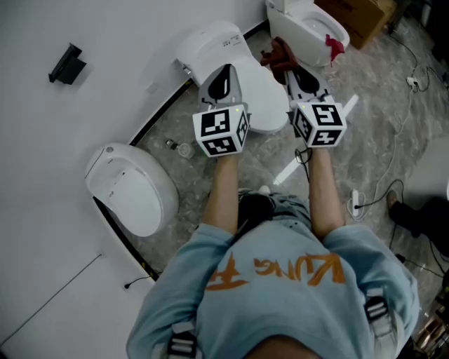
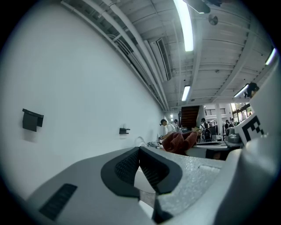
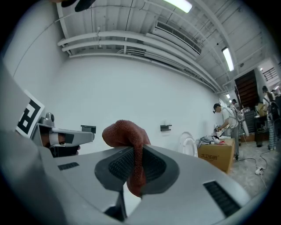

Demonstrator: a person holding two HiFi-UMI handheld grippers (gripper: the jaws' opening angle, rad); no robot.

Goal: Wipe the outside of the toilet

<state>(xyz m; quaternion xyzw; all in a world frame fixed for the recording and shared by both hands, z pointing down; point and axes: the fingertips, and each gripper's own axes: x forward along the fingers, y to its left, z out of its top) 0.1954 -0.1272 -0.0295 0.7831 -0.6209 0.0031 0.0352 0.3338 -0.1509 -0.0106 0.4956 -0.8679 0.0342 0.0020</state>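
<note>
We hold the red cloth point(image 1: 278, 56) pinched tight in the right gripper point(image 1: 295, 73), upper middle of frame, at the right edge of the toilet point(image 1: 261, 98), whose length runs upper left to lower right; the left gripper point(image 1: 222, 78), jaws together on nothing, hangs over its lid

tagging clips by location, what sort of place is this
Probably a big workshop or test hall, not a home bathroom: three toilets stand along a white wall, a cardboard box and cables lie on the floor, and bare ducts run under the ceiling.
</note>
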